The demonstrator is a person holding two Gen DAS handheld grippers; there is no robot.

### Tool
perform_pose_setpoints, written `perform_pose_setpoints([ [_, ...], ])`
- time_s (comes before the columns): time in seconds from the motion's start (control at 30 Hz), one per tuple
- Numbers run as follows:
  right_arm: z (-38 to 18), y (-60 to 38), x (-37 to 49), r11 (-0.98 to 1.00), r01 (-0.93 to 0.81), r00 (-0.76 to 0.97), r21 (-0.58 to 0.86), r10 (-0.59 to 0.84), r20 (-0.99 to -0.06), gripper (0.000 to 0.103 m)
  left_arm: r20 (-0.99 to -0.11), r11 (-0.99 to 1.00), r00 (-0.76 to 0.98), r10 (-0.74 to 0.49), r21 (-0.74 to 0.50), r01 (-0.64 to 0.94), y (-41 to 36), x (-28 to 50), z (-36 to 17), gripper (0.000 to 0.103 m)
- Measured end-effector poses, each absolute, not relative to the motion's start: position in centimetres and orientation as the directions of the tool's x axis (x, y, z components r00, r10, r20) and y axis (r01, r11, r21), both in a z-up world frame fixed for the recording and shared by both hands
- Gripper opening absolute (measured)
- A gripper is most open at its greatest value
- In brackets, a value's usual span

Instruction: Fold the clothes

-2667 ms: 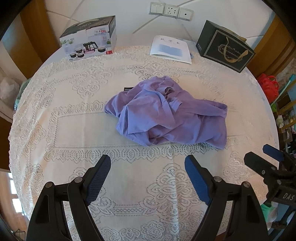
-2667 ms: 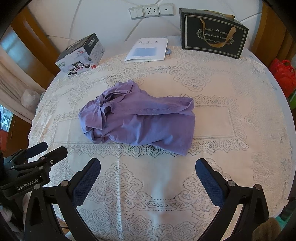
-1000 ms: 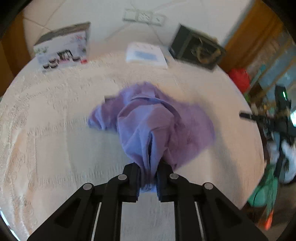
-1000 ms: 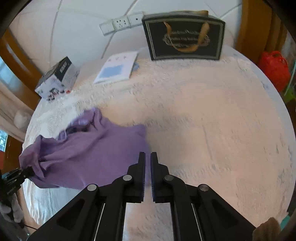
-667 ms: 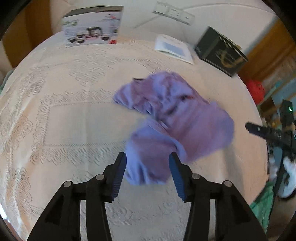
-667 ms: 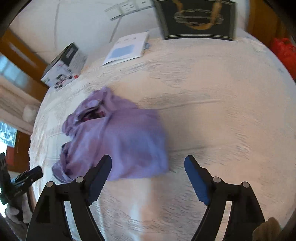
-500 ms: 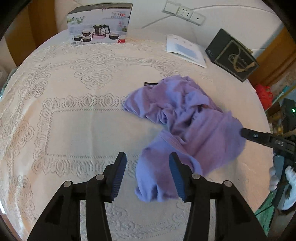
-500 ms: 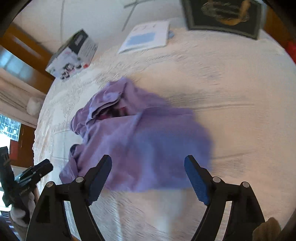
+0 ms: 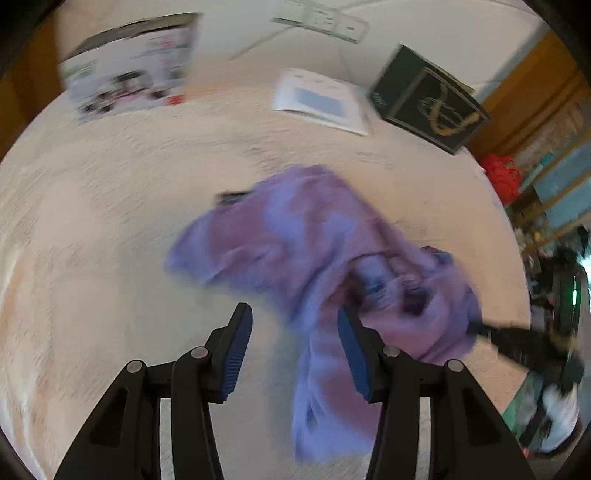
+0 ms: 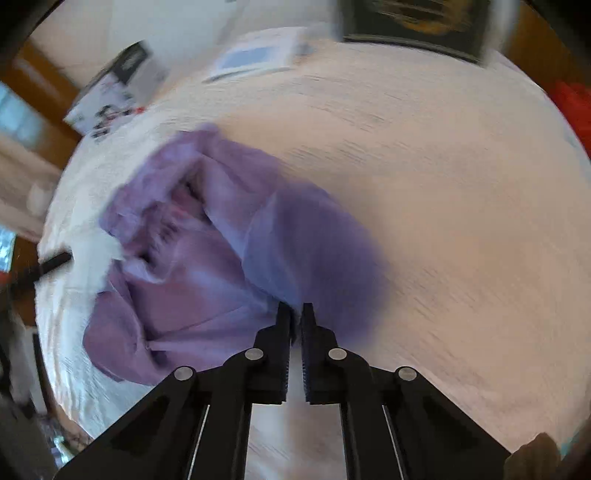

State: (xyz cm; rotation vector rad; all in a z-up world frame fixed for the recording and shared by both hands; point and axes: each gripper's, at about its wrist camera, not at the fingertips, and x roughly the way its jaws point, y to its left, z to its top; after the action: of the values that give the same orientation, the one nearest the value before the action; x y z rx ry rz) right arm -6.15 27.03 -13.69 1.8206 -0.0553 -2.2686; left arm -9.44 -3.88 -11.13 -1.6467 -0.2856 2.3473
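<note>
A crumpled purple garment [image 9: 317, 258] lies on the round table with a white lace cloth [image 9: 92, 240]. Both views are motion-blurred. My left gripper [image 9: 293, 325] is open, its jaws apart over the garment's near edge, with a hanging fold just right of centre. My right gripper [image 10: 295, 314] is shut on the purple garment [image 10: 207, 258] at its near right edge, and the cloth bunches up to the left of it. The right gripper also shows as a dark bar at the right of the left wrist view [image 9: 517, 339].
At the back of the table stand a white printed box [image 9: 129, 62], a white booklet [image 9: 321, 99] and a black gift bag [image 9: 428, 99]. Wall sockets [image 9: 325, 22] sit behind. A red bag [image 9: 502, 177] lies beyond the table's right edge.
My right gripper has closed on the garment's edge; half a second ago it was wide open. My left gripper stays open and has moved closer over the cloth. The garment has shifted and bunched.
</note>
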Motion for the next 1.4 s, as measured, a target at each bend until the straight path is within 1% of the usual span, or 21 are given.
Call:
perform_pose_setpoints([
  [0.1, -14.5, 31.1, -3.8, -0.985, 0.075, -0.176, 0.156, -0.167, -0.970, 0.005, -0.903, -0.944, -0.283, 0.323, -0.287, -0.161, 0.4, -12.3, -13.0, 0.056],
  [0.2, -14.1, 33.8, -2.1, -0.983, 0.007, -0.213, 0.186, -0.183, -0.960, 0.005, -0.943, -0.977, -0.288, 0.168, -0.120, -0.178, 3.6, -14.9, -15.6, 0.056],
  [0.23, -13.9, 34.4, -1.8, -0.981, -0.009, -0.223, 0.196, -0.189, -0.956, 0.006, -0.952, -0.984, -0.287, 0.112, -0.065, -0.168, 4.0, -15.5, -16.4, 0.052],
  [0.27, -13.6, 34.9, -1.4, -0.978, -0.024, -0.234, 0.206, -0.195, -0.952, 0.011, -0.956, -0.987, -0.282, 0.085, -0.043, -0.152, 4.0, -15.9, -17.0, 0.022],
  [0.3, -13.5, 35.3, -1.3, -0.975, -0.033, -0.243, 0.222, -0.207, -0.948, 0.030, -0.957, -0.990, -0.276, 0.095, -0.061, -0.129, 3.5, -15.9, -17.1, 0.006],
  [0.33, -13.4, 35.6, -1.2, -0.970, -0.038, -0.251, 0.239, -0.223, -0.942, 0.046, -0.954, -0.991, -0.279, 0.110, -0.082, -0.110, 2.8, -15.7, -17.0, 0.006],
  [0.37, -13.3, 35.9, -1.2, -0.965, -0.043, -0.259, 0.257, -0.238, -0.936, 0.075, -0.947, -0.990, -0.293, 0.130, -0.106, -0.095, 1.8, -15.2, -16.4, 0.006],
  [0.4, -13.3, 35.9, -1.4, -0.962, -0.041, -0.262, 0.269, -0.250, -0.932, 0.079, -0.940, -0.989, -0.310, 0.141, -0.122, -0.082, 0.8, -14.5, -15.8, 0.006],
  [0.53, -14.1, 35.0, -2.8, -0.947, -0.016, -0.252, 0.320, -0.306, -0.918, 0.080, -0.921, -0.994, -0.377, 0.101, -0.112, 0.008, -5.0, -10.7, -13.2, 0.005],
  [0.57, -14.3, 34.5, -3.2, -0.943, -0.007, -0.245, 0.333, -0.322, -0.915, 0.086, -0.918, -0.993, -0.389, 0.081, -0.107, 0.046, -7.0, -9.5, -12.6, 0.005],
  [0.6, -14.6, 33.8, -3.7, -0.940, 0.002, -0.237, 0.341, -0.332, -0.913, 0.096, -0.915, -0.991, -0.399, 0.061, -0.103, 0.083, -8.9, -8.3, -12.1, 0.005],
  [0.63, -15.0, 33.0, -4.3, -0.938, 0.018, -0.229, 0.347, -0.341, -0.912, 0.099, -0.912, -0.987, -0.408, 0.042, -0.101, 0.123, -10.9, -7.0, -11.6, 0.005],
  [0.8, -17.5, 29.1, -6.9, -0.957, 0.059, -0.213, 0.285, -0.291, -0.933, 0.100, -0.919, -0.947, -0.390, -0.055, -0.076, 0.312, -19.3, 0.2, -11.3, 0.005],
  [0.97, -19.2, 25.0, -7.4, -0.971, 0.125, -0.188, 0.204, -0.225, -0.956, 0.100, -0.944, -0.906, -0.310, -0.114, -0.029, 0.423, -23.7, 5.8, -13.1, 0.006],
  [1.03, -18.7, 23.6, -6.7, -0.968, 0.184, -0.206, 0.171, -0.209, -0.956, 0.064, -0.957, -0.893, -0.271, -0.100, -0.034, 0.450, -24.8, 7.2, -14.4, 0.008],
  [1.07, -18.5, 23.1, -6.4, -0.964, 0.201, -0.204, 0.172, -0.213, -0.955, 0.029, -0.964, -0.889, -0.249, -0.091, -0.033, 0.456, -25.1, 7.6, -15.1, 0.010],
  [1.1, -18.3, 22.7, -6.2, -0.960, 0.212, -0.196, 0.182, -0.225, -0.955, 0.014, -0.970, -0.889, -0.228, -0.086, -0.029, 0.456, -25.1, 7.7, -15.7, 0.010],
  [1.23, -16.5, 22.6, -5.0, -0.961, 0.244, -0.221, 0.131, -0.187, -0.957, 0.011, -0.965, -0.905, -0.256, -0.064, -0.052, 0.422, -24.5, 6.9, -14.9, 0.013],
  [1.27, -15.7, 23.7, -4.6, -0.967, 0.227, -0.238, 0.114, -0.169, -0.956, 0.010, -0.959, -0.913, -0.279, -0.057, -0.063, 0.403, -24.2, 6.5, -14.3, 0.018],
  [1.37, -13.5, 28.5, -3.1, -0.991, 0.134, -0.291, 0.032, -0.070, -0.954, 0.009, -0.923, -0.945, -0.383, -0.021, -0.107, 0.310, -22.6, 4.6, -11.3, 0.044],
  [1.4, -13.1, 30.5, -2.7, -0.996, 0.089, -0.294, 0.018, -0.043, -0.955, 0.009, -0.910, -0.954, -0.414, 0.001, -0.125, 0.272, -21.9, 3.9, -10.6, 0.049],
])
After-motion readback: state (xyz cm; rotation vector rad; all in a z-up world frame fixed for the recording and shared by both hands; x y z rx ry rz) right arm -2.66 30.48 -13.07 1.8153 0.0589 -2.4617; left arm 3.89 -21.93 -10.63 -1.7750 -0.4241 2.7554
